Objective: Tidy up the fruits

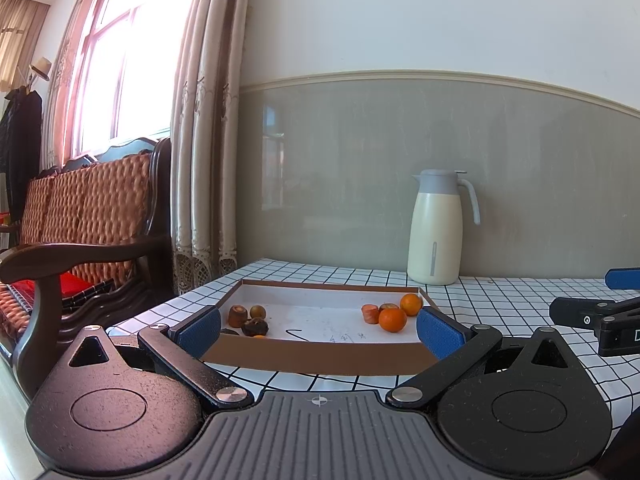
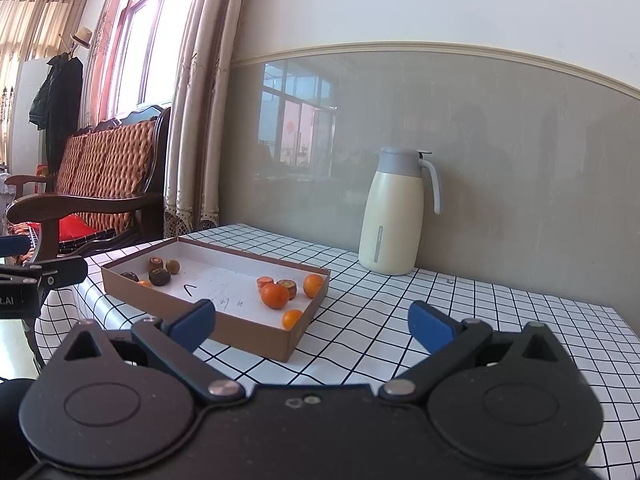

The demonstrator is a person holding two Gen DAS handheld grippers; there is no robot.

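Note:
A shallow brown cardboard tray [image 1: 320, 354] [image 2: 240, 330] with a white floor lies on the checked tablecloth. At its left end sit several dark brown fruits [image 1: 254, 326] [image 2: 159, 276]. At its right end sit orange fruits [image 1: 393, 319] [image 2: 275, 295] and some cut pieces [image 1: 371, 313] [image 2: 265, 281]. My left gripper [image 1: 319, 330] is open and empty, just in front of the tray's near wall. My right gripper [image 2: 313, 326] is open and empty, near the tray's right corner. The right gripper also shows at the edge of the left wrist view [image 1: 600, 318].
A cream thermos jug [image 1: 436, 228] [image 2: 396, 212] with a grey lid stands at the back by the wall. A wooden sofa [image 1: 92, 216] [image 2: 100, 184] with orange cushions stands left of the table, beside curtains [image 1: 204, 120]. The table's left edge is near the tray.

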